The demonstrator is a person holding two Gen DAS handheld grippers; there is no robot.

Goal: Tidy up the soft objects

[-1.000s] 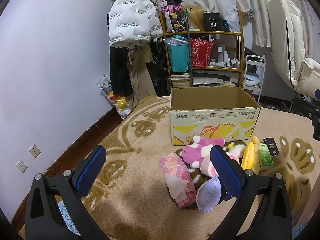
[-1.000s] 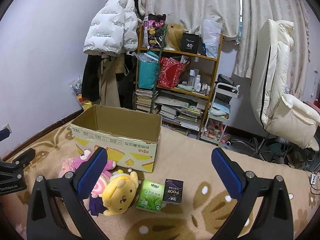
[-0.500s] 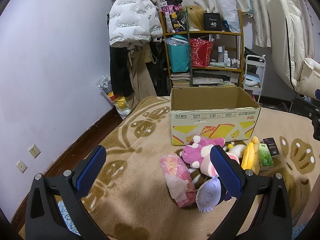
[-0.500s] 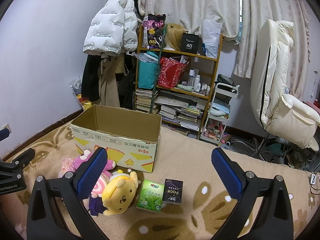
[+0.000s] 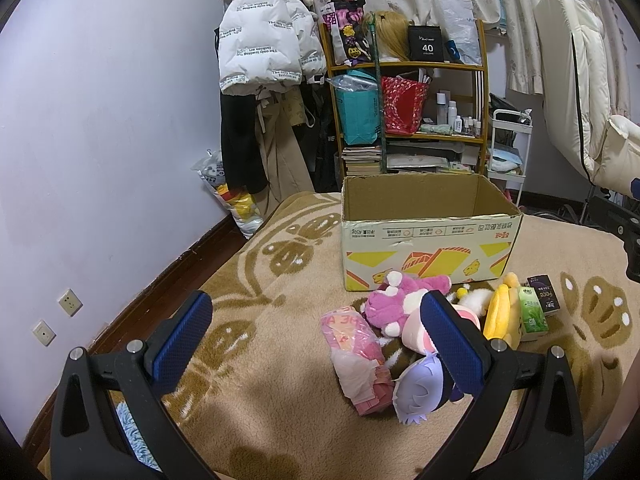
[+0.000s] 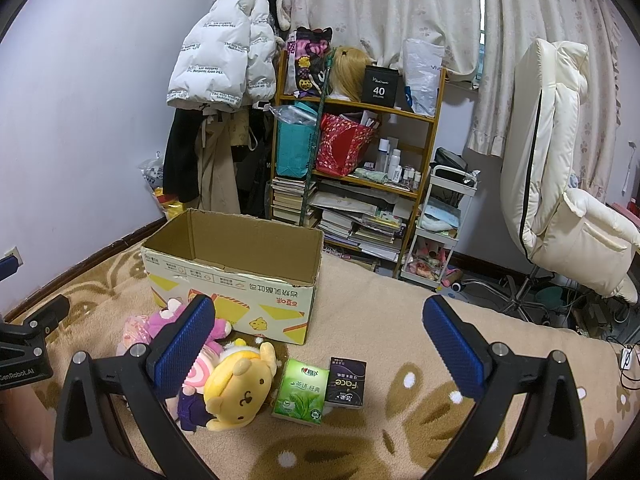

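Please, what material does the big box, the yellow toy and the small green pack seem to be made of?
Box: corrugated cardboard, matte brown inside, printed white outside; its top edge is ragged.
Yellow toy: plush fabric, fuzzy and matte, with a rounded stuffed shape.
Green pack: probably thin plastic film, a little glossy; it could be printed paper.

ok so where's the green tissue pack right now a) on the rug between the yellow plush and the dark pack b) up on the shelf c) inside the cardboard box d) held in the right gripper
a: the green tissue pack lies on the rug, with the yellow plush on one side and the dark pack on the other. It sits in front of the cardboard box, and the right gripper is open and holds nothing.
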